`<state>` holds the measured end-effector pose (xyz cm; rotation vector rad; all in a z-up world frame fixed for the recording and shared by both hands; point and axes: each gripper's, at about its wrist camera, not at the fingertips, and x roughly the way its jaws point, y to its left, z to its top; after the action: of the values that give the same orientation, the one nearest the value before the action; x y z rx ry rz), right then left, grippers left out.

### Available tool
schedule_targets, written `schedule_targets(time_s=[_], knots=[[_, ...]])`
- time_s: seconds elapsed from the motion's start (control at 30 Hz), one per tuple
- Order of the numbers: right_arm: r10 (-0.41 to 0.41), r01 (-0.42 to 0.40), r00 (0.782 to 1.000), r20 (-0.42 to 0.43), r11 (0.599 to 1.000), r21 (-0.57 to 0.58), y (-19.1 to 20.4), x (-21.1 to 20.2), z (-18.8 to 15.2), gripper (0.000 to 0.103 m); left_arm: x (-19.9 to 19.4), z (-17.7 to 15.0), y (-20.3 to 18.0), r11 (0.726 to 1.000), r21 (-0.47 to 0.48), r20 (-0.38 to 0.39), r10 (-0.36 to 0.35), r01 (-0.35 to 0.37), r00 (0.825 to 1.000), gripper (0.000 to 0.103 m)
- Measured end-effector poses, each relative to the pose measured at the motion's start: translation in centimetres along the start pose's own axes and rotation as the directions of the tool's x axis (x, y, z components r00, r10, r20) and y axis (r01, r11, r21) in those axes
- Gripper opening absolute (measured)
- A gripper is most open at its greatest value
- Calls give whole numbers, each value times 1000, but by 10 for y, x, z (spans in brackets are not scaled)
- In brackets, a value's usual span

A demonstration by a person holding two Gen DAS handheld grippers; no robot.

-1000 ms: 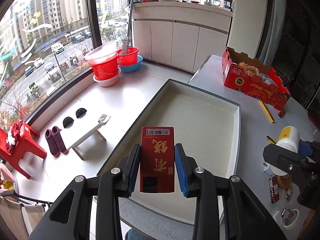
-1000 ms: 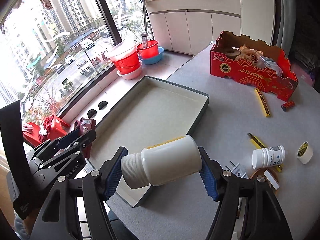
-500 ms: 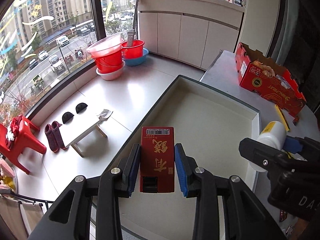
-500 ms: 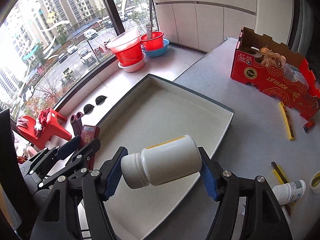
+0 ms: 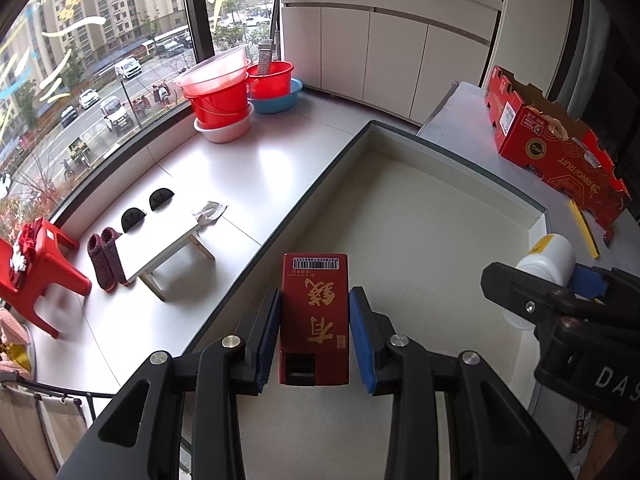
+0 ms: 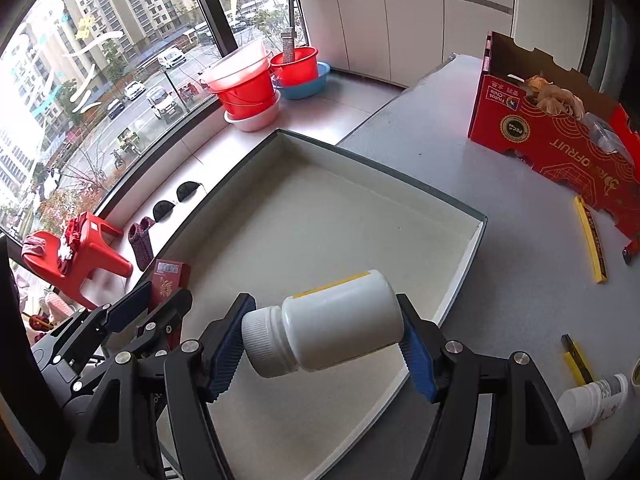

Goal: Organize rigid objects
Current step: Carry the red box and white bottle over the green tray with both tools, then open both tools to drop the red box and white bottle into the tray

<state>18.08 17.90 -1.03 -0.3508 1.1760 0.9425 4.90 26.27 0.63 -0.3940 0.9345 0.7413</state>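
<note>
My left gripper (image 5: pixel 314 312) is shut on a small red box (image 5: pixel 314 320) with gold characters and a barcode, held above the near left part of a shallow white tray (image 5: pixel 452 160). My right gripper (image 6: pixel 326 334) is shut on a white plastic bottle (image 6: pixel 332 324) lying sideways, cap to the left, above the tray's (image 6: pixel 476 232) near right part. The right gripper with the bottle (image 5: pixel 546 258) shows at the right of the left wrist view. The left gripper with the red box (image 6: pixel 170 276) shows at the left of the right wrist view.
On the grey table right of the tray: a red fruit carton (image 6: pixel 560 136), a yellow strip (image 6: pixel 592 248), a yellow-black cutter (image 6: pixel 576 360), a small white bottle (image 6: pixel 592 400) on its side. Left of the tray the table ends; the floor below holds red basins (image 5: pixel 224 96) and a stool (image 5: pixel 40 260).
Both grippers have moved forward over the tray, still holding the red box and the white bottle. The tray now fills more of both views.
</note>
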Motion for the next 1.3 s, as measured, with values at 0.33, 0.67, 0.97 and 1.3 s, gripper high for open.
schedule_targets(time_s=[0.33,0.67,0.97,1.3], knots=[[-14,14,1000,-16,1000,0,-4,9,-3,70,4,-2,-3,1000,11,-9,5,-5,1000,37],[-37,37,999,-26,999,-6,-4,15,-2,70,10,-5,-3,1000,18,-17,8,-8,1000,37],[-48,47,998,-43,999,-20,-4,20,-4,71,14,-7,-5,999,30,-29,20,-19,999,38],[-69,69,998,-1,997,-43,-1,3,-3,94,-3,-7,-6,995,57,44,73,-76,996,103]])
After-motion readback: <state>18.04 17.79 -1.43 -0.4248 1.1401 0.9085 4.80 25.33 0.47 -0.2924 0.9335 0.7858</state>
